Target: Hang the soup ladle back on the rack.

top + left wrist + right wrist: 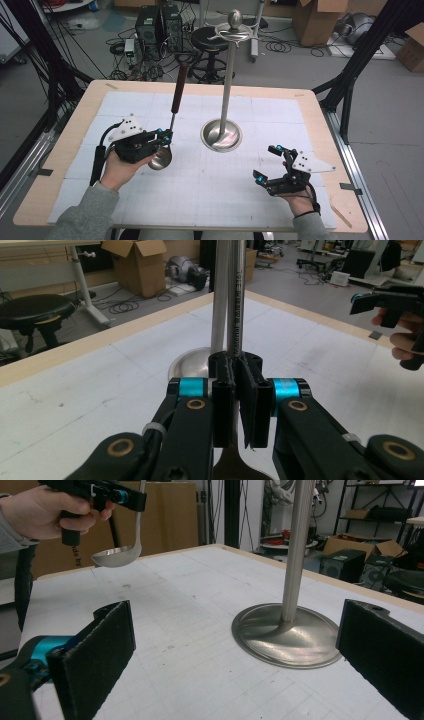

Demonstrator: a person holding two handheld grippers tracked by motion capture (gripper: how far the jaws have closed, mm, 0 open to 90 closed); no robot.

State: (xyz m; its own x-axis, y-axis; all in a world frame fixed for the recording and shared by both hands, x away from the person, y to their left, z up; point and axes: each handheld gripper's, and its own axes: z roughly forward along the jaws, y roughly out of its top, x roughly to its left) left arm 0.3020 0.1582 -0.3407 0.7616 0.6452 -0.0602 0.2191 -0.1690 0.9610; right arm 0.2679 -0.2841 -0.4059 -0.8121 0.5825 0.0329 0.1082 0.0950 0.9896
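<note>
A steel ladle (pixel 161 157) with a dark brown handle (pixel 179 90) hangs upright above the table, bowl down. My left gripper (pixel 166 135) is shut on its thin metal shaft (pixel 235 315) just above the bowl (pixel 116 556). A metal stand (pixel 221 134) with a round base and a tall pole (pixel 228 80) stands at the table's middle, hooks at its top (pixel 233 34). At the front right, my right gripper (pixel 266 164) is held open with nothing between its black pads (pixel 102 650), facing the stand's base (pixel 287 636).
White gridded mats cover the wooden table (pixel 65 150). Beyond the far edge are a black stool (pixel 210 40), computer cases, cables and cardboard boxes (pixel 315 20). Black frame posts stand at both sides.
</note>
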